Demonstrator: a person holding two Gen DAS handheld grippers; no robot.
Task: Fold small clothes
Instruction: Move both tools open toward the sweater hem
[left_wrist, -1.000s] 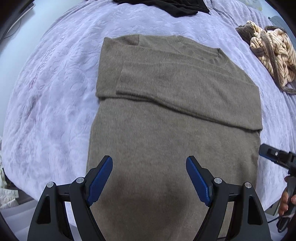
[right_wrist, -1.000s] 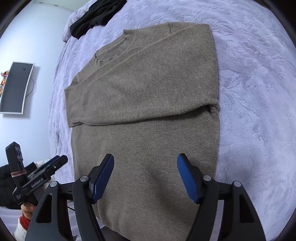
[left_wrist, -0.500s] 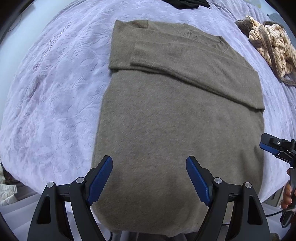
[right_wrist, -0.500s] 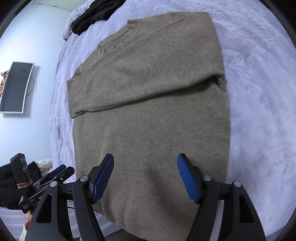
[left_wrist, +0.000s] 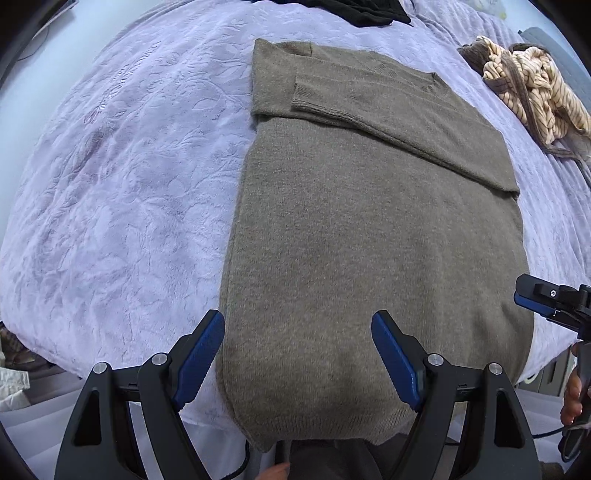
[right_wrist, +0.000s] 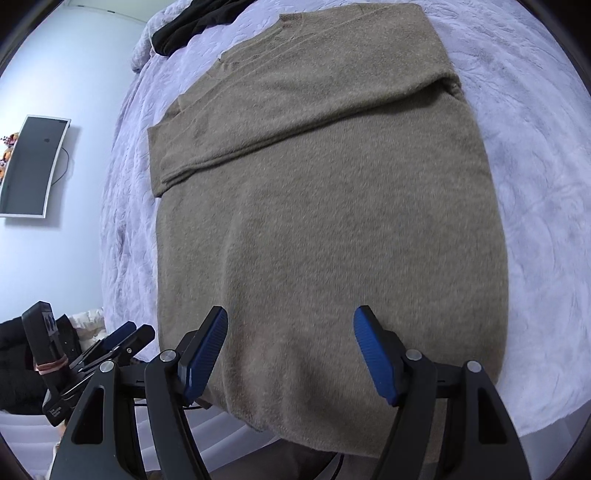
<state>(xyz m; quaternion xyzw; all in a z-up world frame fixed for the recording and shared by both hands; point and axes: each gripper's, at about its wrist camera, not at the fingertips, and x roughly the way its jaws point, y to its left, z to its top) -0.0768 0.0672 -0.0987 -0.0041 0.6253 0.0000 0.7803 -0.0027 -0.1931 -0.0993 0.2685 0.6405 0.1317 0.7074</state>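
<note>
A brown knit sweater (left_wrist: 369, 240) lies flat on the lavender bedspread (left_wrist: 129, 166), both sleeves folded across its chest. Its hem reaches the near bed edge. My left gripper (left_wrist: 297, 321) hovers over the hem's left part; its jaws are opening, with only the cloth below in the gap and nothing pinched. In the right wrist view the same sweater (right_wrist: 325, 206) fills the middle. My right gripper (right_wrist: 291, 314) stands open above the hem, gripping nothing. Each gripper shows at the edge of the other's view: the right gripper (left_wrist: 546, 299) and the left gripper (right_wrist: 122, 339).
A black garment (left_wrist: 354, 11) lies at the far end of the bed. A cream and brown striped garment (left_wrist: 528, 88) is bunched at the far right. A dark screen (right_wrist: 33, 166) hangs on the left wall. The bed edge drops off just under both grippers.
Both grippers have drawn back along the sweater toward its hem, so the hem and bed edge now show. The left jaws stand slightly wider.
</note>
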